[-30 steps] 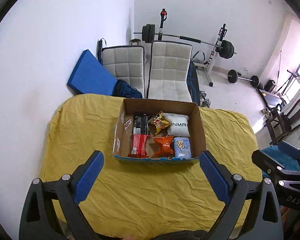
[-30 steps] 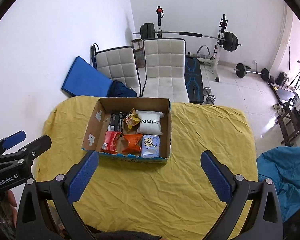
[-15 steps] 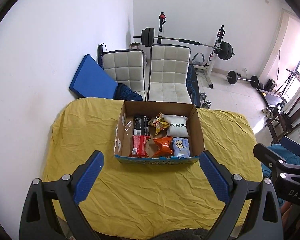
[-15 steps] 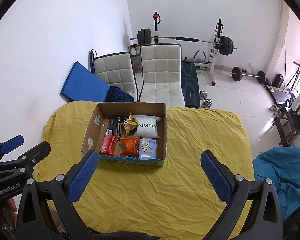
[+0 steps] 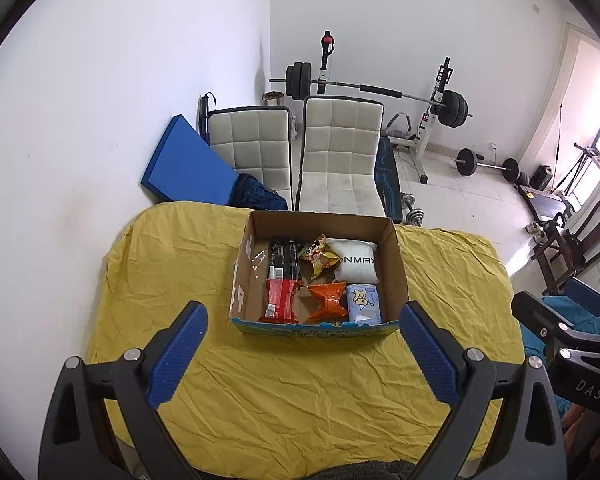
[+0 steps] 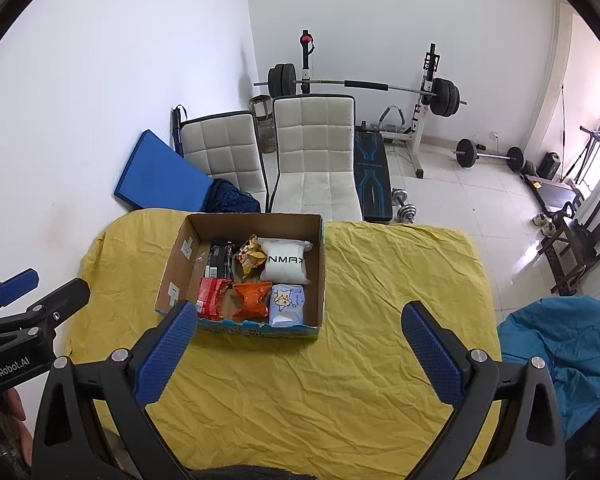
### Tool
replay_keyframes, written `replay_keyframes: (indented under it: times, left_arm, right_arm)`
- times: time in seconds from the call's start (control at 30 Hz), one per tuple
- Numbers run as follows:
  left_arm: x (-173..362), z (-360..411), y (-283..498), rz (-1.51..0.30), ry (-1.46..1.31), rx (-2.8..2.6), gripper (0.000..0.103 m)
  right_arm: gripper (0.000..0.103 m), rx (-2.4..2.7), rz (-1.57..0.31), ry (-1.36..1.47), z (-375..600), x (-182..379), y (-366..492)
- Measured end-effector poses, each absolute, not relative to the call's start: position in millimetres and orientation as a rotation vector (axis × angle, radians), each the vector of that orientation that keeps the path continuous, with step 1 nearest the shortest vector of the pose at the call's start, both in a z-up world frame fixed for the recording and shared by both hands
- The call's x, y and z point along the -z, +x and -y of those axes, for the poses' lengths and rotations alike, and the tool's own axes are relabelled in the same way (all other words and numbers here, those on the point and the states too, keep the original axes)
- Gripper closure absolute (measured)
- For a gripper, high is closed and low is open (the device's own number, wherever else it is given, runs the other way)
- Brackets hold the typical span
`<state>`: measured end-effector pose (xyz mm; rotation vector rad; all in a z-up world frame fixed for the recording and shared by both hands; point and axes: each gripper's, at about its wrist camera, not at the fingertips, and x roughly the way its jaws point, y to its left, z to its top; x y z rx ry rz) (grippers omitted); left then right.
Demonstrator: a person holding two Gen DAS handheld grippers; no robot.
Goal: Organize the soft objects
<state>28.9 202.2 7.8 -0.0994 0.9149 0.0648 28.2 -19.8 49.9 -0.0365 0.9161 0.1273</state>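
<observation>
Both our left claw [image 5: 300, 344] and right claw [image 6: 300, 340] are spread, empty; the orange packet [image 5: 327, 300] in the box [image 5: 396, 260] looks light and crinkly, so we pinch its middle gently.

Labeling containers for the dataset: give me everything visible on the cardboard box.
The cardboard box is a brown, open-topped corrugated carton with a blue printed band along its near bottom edge and white stickers on its left inner wall. It sits flat on the yellow cloth, toward the far side, ahead of both open grippers, which do not touch it. Inside lie soft packs: a white pouch, red, orange, yellow, black and pale blue packets.
</observation>
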Motion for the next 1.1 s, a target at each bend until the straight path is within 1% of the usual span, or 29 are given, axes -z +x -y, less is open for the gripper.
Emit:
replay_keyframes:
  times: [1.1]
  left_arm:
    - [-9.1, -202.5, 21.3, -0.911, -0.102, -0.084, 0.005]
  right_arm:
    - [0.0, -0.131, -0.909, -0.041, 22.0, -53.3, 27.2]
